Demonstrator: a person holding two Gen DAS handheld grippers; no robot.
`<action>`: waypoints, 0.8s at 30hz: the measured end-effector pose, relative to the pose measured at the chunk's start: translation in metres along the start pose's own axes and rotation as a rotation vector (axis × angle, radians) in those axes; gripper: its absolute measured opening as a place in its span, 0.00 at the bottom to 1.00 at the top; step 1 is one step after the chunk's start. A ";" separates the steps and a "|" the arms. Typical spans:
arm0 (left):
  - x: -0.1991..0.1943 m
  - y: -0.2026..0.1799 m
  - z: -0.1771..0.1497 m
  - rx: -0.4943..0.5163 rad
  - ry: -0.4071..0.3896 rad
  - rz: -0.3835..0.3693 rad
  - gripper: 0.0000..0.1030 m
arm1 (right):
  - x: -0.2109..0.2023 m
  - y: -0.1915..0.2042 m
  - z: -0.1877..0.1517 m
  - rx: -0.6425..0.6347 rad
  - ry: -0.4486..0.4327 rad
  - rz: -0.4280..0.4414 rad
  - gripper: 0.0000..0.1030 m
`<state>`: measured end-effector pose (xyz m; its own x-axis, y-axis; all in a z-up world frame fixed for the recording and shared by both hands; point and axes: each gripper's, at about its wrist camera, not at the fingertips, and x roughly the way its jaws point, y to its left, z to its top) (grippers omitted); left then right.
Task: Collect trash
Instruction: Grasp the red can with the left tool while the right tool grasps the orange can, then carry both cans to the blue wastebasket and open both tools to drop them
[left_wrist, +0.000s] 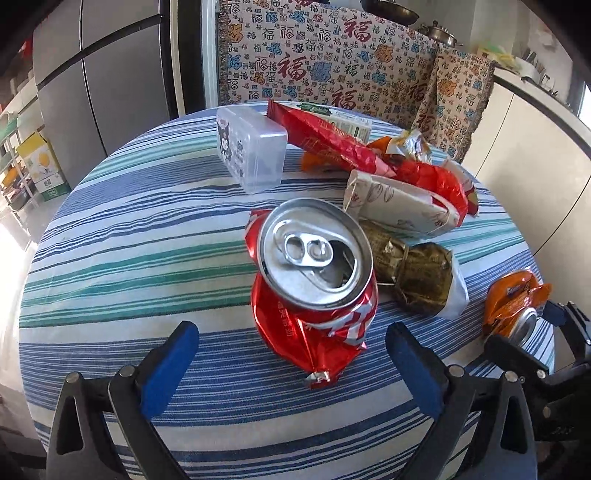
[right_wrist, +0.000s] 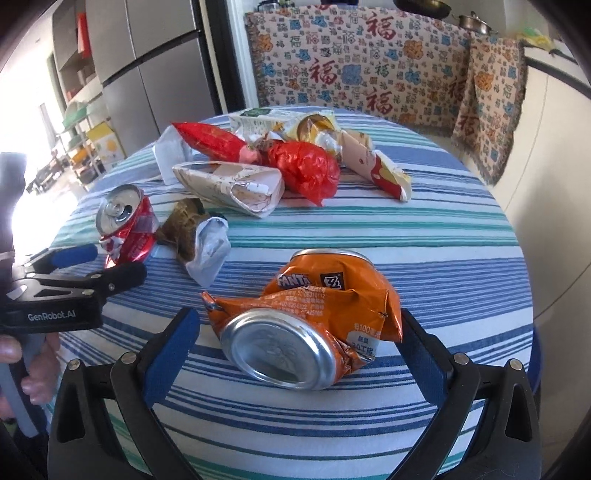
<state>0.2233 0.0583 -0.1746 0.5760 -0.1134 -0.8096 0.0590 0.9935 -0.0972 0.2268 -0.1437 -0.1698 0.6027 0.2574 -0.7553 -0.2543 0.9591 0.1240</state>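
A crushed red cola can (left_wrist: 314, 291) stands on the striped tablecloth (left_wrist: 147, 229), just ahead of my open left gripper (left_wrist: 291, 343), whose blue pads sit either side of its base without touching. It also shows in the right wrist view (right_wrist: 127, 225). A crushed orange Fanta can (right_wrist: 306, 321) lies on its side between the open jaws of my right gripper (right_wrist: 299, 332); it shows in the left wrist view (left_wrist: 513, 306). Behind lie a leaf-wrapped dumpling (left_wrist: 413, 273), a paper wrapper (left_wrist: 399, 206) and red snack bags (left_wrist: 332, 140).
A clear plastic box (left_wrist: 251, 147) stands at the far left of the trash pile. A patterned cloth-covered seat (left_wrist: 332, 55) is behind the round table, a grey fridge (left_wrist: 103, 74) to the left, a white counter (left_wrist: 535, 129) to the right.
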 end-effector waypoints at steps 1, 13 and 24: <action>0.000 0.002 0.002 -0.004 -0.004 -0.017 0.93 | 0.002 -0.002 0.001 0.007 0.008 0.008 0.98; -0.027 0.003 -0.004 0.005 -0.079 -0.079 0.56 | -0.032 -0.021 0.002 0.021 -0.049 0.054 0.75; -0.082 -0.067 -0.001 0.111 -0.178 -0.191 0.56 | -0.076 -0.090 0.009 0.095 -0.081 0.079 0.75</action>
<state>0.1712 0.0011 -0.1026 0.6795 -0.3054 -0.6671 0.2638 0.9501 -0.1663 0.2106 -0.2487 -0.1173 0.6438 0.3375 -0.6867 -0.2328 0.9413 0.2444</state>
